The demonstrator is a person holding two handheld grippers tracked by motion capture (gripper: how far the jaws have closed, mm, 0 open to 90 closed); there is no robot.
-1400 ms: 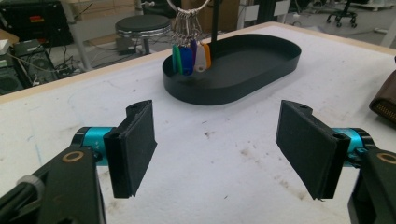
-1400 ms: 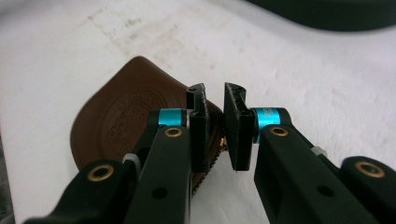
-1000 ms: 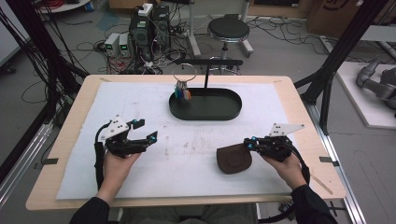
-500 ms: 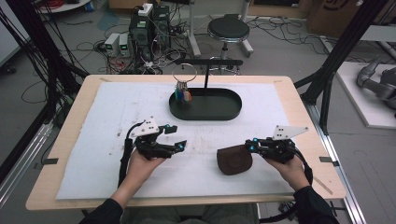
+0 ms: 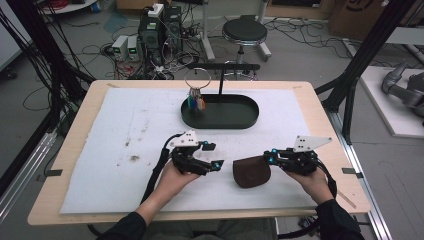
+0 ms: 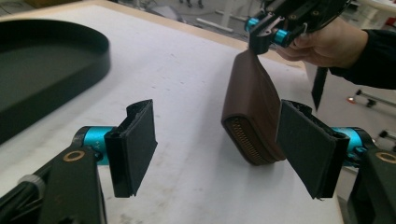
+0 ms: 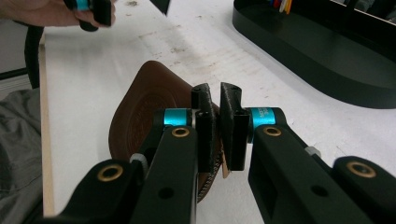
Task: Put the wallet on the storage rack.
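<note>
Fingers of the right gripper (image 5: 270, 159) are pressing together on the edge of the brown leather pouch (image 5: 252, 171), and they are keeping it lifted at one corner while its zipper end is resting on the counter (image 5: 125, 125). In the right gripper view the two pads are almost meeting, with only the thin leather edge between them. This hand is not moving from its place.

What is changing is the left side. Compared with a second ago, the left gripper (image 5: 213, 155) is travelling across the white mat toward the pouch, from the left part of the counter to just beside it. Its fingers (image 6: 135, 144) are standing wide apart, and in the left gripper view the pouch (image 6: 250, 119) is already showing between them, near but not touched.

I judge the left hand is coming to take the free end, probably near the zipper (image 6: 243, 140), so both hands can work the pouch. The black tray (image 5: 220, 112) with the key ring (image 5: 195, 97) is standing behind, well apart.
</note>
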